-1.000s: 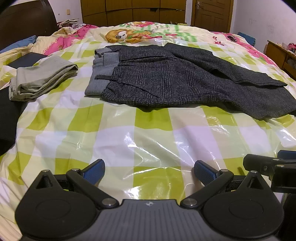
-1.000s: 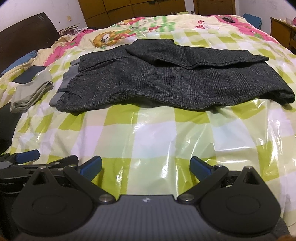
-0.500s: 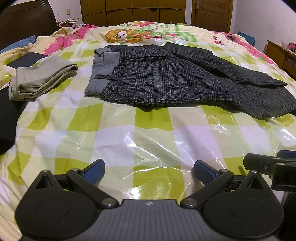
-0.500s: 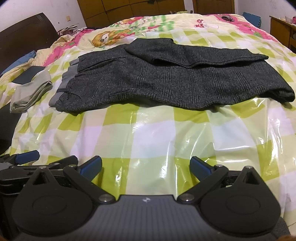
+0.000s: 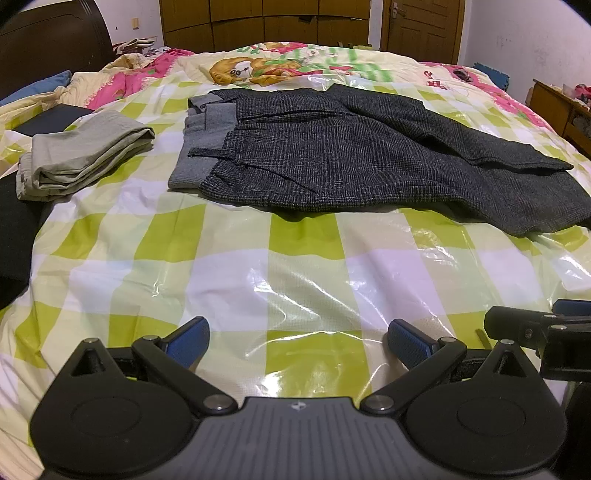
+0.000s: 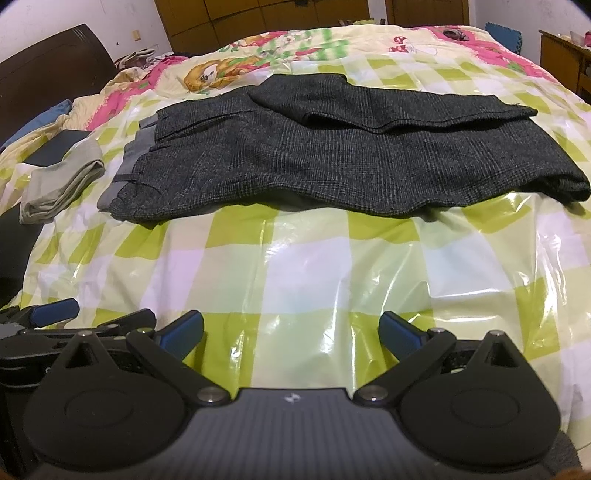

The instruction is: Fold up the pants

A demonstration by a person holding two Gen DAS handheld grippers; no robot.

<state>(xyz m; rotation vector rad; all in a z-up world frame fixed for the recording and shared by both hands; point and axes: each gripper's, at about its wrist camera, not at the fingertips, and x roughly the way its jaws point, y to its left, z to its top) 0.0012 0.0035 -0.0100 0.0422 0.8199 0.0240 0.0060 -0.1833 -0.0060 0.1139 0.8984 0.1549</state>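
On the bed, at 12 o'clock from both cameras, dark grey checked wool-like pants point(image 5: 351, 162) lie flat on a glossy green-and-white checked plastic sheet point(image 5: 236, 266), waistband toward 9 o'clock with its lighter grey lining showing, legs running toward 3 o'clock. One leg is folded back over the other.

Left gripper point(image 5: 297, 341): jaws wide apart, blue ribbed pads point(image 5: 186, 341) empty, hovering over the sheet near its 6 o'clock edge, well apart from the pants. Right gripper point(image 6: 291, 334): likewise spread wide, holding nothing, same standoff.

View differences: left wrist view shows a wooden door point(image 5: 421, 29) at 1 o'clock and the right gripper's black linkage with a blue tip at 4 o'clock. Right wrist view shows the left gripper's linkage at 8 o'clock, and the whole far leg hem in a clean straight edge.

Both views: folded beige-grey pants point(image 5: 83, 155) at 10 o'clock, soft, stacked in layers, well apart from the dark pair; a flat dark rectangular item point(image 5: 53, 118) just behind them; cartoon-print quilt point(image 5: 273, 66) beyond; dark wooden headboard point(image 5: 48, 51) at 10–11 o'clock. The sheet is wrinkled, with bright glare.
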